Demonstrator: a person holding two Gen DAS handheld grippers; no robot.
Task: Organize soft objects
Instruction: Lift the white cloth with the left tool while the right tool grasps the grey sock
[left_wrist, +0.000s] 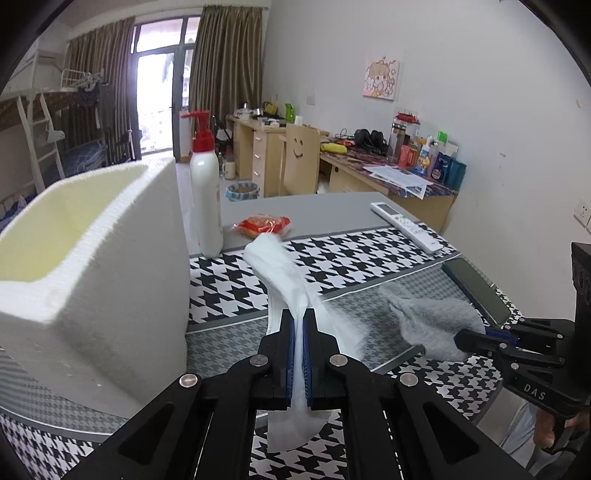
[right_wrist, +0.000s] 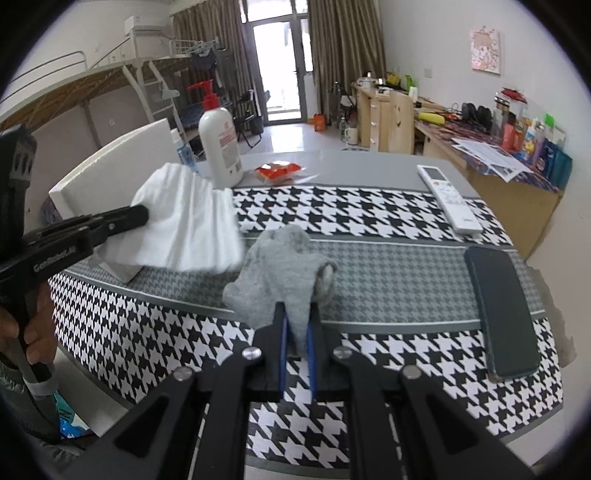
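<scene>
My left gripper (left_wrist: 299, 317) is shut on a white sock (left_wrist: 280, 273) and holds it above the houndstooth tablecloth, just right of a white felt storage box (left_wrist: 92, 258). The white sock (right_wrist: 188, 218) and the left gripper (right_wrist: 142, 214) also show in the right wrist view, in front of the box (right_wrist: 110, 166). My right gripper (right_wrist: 297, 314) is shut on a grey sock (right_wrist: 280, 269), lifted a little over the cloth. It shows in the left wrist view (left_wrist: 461, 338) with the grey sock (left_wrist: 432, 321) at the right.
A lotion pump bottle (left_wrist: 205, 192) stands behind the box. A red snack packet (left_wrist: 264, 224), a white remote (left_wrist: 406, 225) and a dark phone (right_wrist: 502, 314) lie on the table (left_wrist: 314, 208). Desks and a chair stand behind.
</scene>
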